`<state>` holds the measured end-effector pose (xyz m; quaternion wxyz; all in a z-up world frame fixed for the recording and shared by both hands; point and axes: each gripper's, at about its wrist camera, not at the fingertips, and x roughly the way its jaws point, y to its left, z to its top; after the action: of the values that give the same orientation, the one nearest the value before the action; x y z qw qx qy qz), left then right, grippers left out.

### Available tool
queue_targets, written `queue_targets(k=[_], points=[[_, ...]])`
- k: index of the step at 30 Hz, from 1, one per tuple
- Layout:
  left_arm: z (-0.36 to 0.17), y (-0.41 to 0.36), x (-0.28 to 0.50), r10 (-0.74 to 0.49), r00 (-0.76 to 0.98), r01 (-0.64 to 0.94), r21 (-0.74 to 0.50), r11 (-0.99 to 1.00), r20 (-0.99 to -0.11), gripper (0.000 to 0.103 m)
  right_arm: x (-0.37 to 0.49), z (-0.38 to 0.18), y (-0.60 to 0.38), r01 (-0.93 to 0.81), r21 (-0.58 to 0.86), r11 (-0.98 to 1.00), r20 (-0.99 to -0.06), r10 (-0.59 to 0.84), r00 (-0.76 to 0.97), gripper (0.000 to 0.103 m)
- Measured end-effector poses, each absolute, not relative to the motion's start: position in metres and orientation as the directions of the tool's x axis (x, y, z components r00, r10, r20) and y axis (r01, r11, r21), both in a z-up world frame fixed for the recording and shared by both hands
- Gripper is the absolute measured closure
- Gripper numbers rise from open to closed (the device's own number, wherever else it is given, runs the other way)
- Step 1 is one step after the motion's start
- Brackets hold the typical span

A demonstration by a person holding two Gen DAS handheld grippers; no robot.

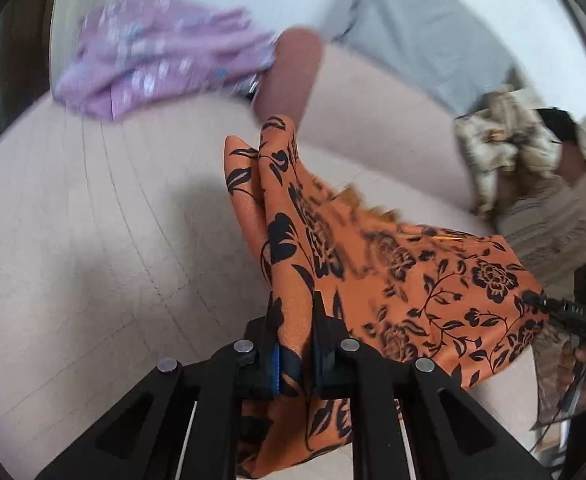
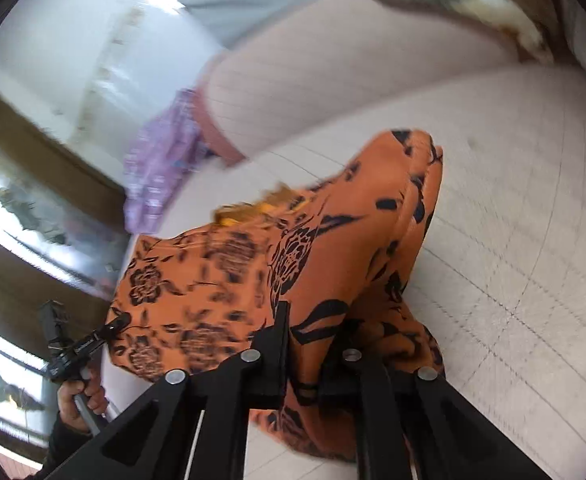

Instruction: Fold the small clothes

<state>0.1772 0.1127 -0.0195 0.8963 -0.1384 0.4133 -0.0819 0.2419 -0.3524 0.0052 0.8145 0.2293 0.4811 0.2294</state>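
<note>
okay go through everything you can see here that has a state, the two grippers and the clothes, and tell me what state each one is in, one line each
Left gripper: shut on the orange floral garment.
Right gripper: shut on the same garment.
Orange floral garment: held at two points, bunched at the fingers, draped over the pale surface.
Purple garment: lying crumpled, not held.
Beige patterned garment: lying in a heap, not held.
</note>
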Motion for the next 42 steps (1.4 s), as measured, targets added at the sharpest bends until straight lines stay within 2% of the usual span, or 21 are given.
queue_targets(k=[3,5,6,7,8,9,10,12,13,15,18,21,25,29,31,32,34,35,40,41,42], points=[[-0.006,0.117,0.125,-0.299,0.645,0.062,-0.342,0.938,-0.703,0.090,0.193,0.040,-0.364,-0.196,0.603,0.773,-0.649,0.618,0.444,0.094],[-0.029,0.121,0.099,-0.299,0.613,0.038,-0.350,0.936,-0.732,0.085,0.161,0.035,-0.372,-0.190,0.588,0.786,-0.680,0.608,0.410,0.093],[-0.051,0.126,0.090,-0.264,0.588,-0.004,-0.329,0.944,-0.765,0.085,0.149,0.023,-0.375,-0.179,0.570,0.802,-0.708,0.590,0.387,0.089],[-0.075,0.130,0.086,-0.219,0.556,-0.045,-0.292,0.955,-0.802,0.079,0.135,0.002,-0.377,-0.166,0.546,0.821,-0.740,0.565,0.366,0.087],[-0.103,0.135,0.083,-0.157,0.511,-0.097,-0.238,0.966,-0.845,0.069,0.128,-0.016,-0.380,-0.161,0.542,0.825,-0.751,0.561,0.348,0.078],[-0.124,0.143,0.080,-0.134,0.475,-0.142,-0.225,0.964,-0.870,0.063,0.118,-0.046,-0.386,-0.128,0.546,0.828,-0.767,0.556,0.321,0.064],[-0.127,0.157,0.069,-0.198,0.549,-0.151,-0.330,0.932,-0.812,0.062,0.113,-0.066,-0.391,-0.082,0.541,0.837,-0.783,0.536,0.316,0.057],[-0.119,0.165,0.065,-0.196,0.550,-0.200,-0.357,0.913,-0.812,0.044,0.100,-0.091,-0.404,-0.019,0.570,0.822,-0.771,0.542,0.333,0.050],[-0.110,0.168,0.065,-0.183,0.558,-0.215,-0.354,0.910,-0.809,0.040,0.097,-0.091,-0.410,-0.011,0.592,0.806,-0.748,0.555,0.364,0.046],[-0.095,0.167,0.070,-0.186,0.582,-0.174,-0.345,0.922,-0.791,0.039,0.095,-0.083,-0.419,-0.021,0.625,0.781,-0.704,0.575,0.418,0.035],[-0.075,0.159,0.090,-0.194,0.612,-0.105,-0.321,0.941,-0.767,0.038,0.111,-0.070,-0.432,0.005,0.635,0.773,-0.678,0.554,0.483,0.028],[-0.068,0.141,0.118,-0.218,0.607,-0.034,-0.299,0.953,-0.764,0.038,0.133,-0.080,-0.435,0.031,0.638,0.770,-0.693,0.556,0.459,0.028],[-0.062,0.113,0.166,-0.170,0.588,0.028,-0.190,0.981,-0.791,0.038,0.161,-0.108,-0.428,0.080,0.646,0.759,-0.718,0.568,0.402,0.028],[-0.053,0.091,0.174,-0.176,0.612,0.133,-0.119,0.984,-0.771,0.038,0.171,-0.110,-0.425,0.073,0.675,0.734,-0.688,0.592,0.420,0.028],[-0.061,0.087,0.189,-0.121,0.592,0.129,-0.055,0.990,-0.797,0.038,0.174,-0.111,-0.422,0.059,0.664,0.745,-0.696,0.588,0.413,0.029],[-0.066,0.091,0.196,-0.112,0.571,0.112,-0.058,0.992,-0.813,0.039,0.175,-0.112,-0.421,0.056,0.663,0.746,-0.696,0.588,0.412,0.029],[-0.082,0.105,0.208,-0.133,0.507,0.065,-0.115,0.991,-0.852,0.072,0.178,-0.112,-0.419,0.049,0.658,0.752,-0.698,0.584,0.413,0.029],[-0.087,0.107,0.211,-0.131,0.485,0.058,-0.118,0.991,-0.865,0.100,0.179,-0.112,-0.418,0.045,0.657,0.752,-0.698,0.585,0.413,0.029],[-0.085,0.108,0.203,-0.142,0.511,0.065,-0.126,0.990,-0.848,0.101,0.190,-0.114,-0.409,0.031,0.630,0.776,-0.720,0.569,0.396,0.031],[-0.083,0.107,0.201,-0.142,0.522,0.071,-0.123,0.990,-0.841,0.101,0.192,-0.114,-0.409,0.033,0.631,0.775,-0.720,0.570,0.397,0.034],[-0.079,0.105,0.198,-0.146,0.533,0.084,-0.119,0.989,-0.833,0.100,0.194,-0.113,-0.409,0.033,0.630,0.776,-0.720,0.568,0.399,0.044]])
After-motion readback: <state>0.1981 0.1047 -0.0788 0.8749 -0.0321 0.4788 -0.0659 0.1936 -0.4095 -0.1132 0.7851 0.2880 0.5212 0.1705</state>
